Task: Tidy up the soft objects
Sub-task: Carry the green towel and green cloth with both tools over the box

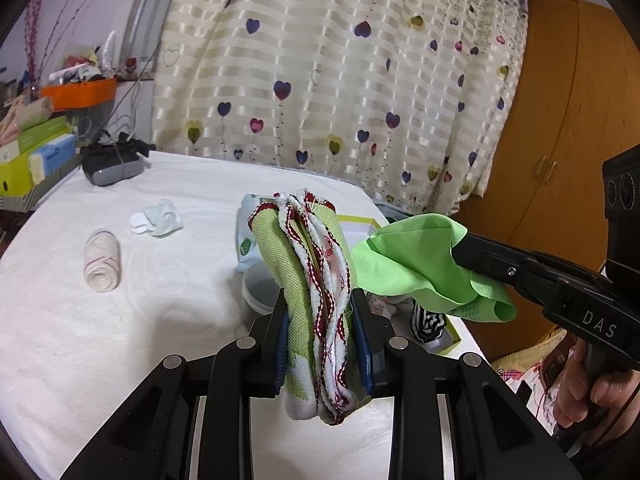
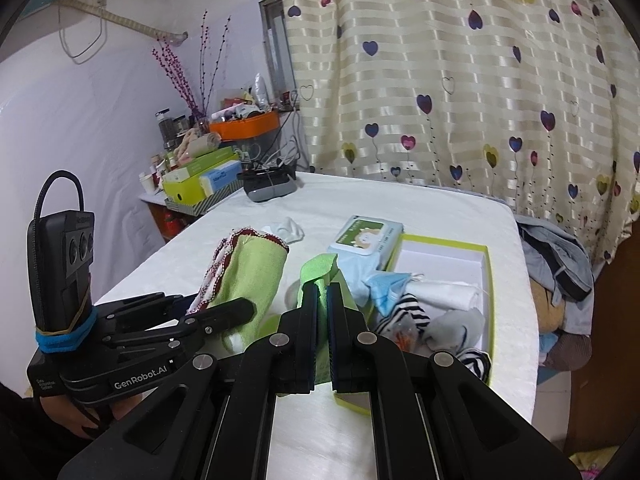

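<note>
left gripper [image 1: 324, 344] fingers clamped on folded pale-green woven towel with red-white trim [image 1: 304, 280], right gripper [image 2: 320, 312] fingers clamped on bright-green thin cloth [image 1: 416, 256] at its 3 o'clock, above white-covered surface [image 1: 100, 340].

The folded towel [image 1: 316, 300] is coarse woven green cloth with fluffy white terry edges stitched in red. The bright green cloth [image 1: 416, 256] looks thin, smooth and matt. The left tongs [image 1: 324, 344] and right tongs [image 2: 322, 332] are matt black plastic with round metal pins and blue pads. A white, faintly embossed cloth covers the desk [image 1: 120, 340]. The curtain [image 1: 340, 60] is satiny, with glossy stripes.
</note>
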`<action>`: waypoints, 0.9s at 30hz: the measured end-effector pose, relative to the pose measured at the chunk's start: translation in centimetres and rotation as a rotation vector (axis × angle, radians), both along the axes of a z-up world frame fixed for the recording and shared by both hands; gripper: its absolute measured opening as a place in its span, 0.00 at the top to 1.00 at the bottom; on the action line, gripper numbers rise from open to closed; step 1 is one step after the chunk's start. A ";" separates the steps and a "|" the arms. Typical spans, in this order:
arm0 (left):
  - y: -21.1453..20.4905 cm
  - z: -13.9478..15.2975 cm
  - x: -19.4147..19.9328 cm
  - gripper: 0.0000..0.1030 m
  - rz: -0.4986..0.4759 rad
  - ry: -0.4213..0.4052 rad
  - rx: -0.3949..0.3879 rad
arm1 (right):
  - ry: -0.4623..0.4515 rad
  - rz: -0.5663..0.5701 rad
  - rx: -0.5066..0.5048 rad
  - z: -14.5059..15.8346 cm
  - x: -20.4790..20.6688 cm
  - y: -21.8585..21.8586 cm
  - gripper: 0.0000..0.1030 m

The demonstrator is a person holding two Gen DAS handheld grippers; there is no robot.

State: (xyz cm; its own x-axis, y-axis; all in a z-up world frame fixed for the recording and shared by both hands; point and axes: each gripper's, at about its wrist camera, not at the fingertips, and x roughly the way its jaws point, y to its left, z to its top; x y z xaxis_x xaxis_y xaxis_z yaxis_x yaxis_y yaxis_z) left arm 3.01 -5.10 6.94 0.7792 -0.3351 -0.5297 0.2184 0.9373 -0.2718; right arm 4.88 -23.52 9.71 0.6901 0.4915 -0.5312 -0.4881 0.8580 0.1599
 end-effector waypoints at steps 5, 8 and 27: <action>-0.9 -0.3 0.4 0.74 -0.016 0.009 0.001 | 0.003 -0.015 0.002 -0.1 0.1 -0.8 0.96; -1.4 -0.5 0.6 0.74 -0.030 0.012 0.004 | 0.005 -0.029 0.004 -0.2 0.3 -1.4 0.96; -6.7 -3.0 2.5 0.74 -0.165 0.086 0.011 | 0.083 -0.141 0.028 -3.3 1.4 -6.6 0.96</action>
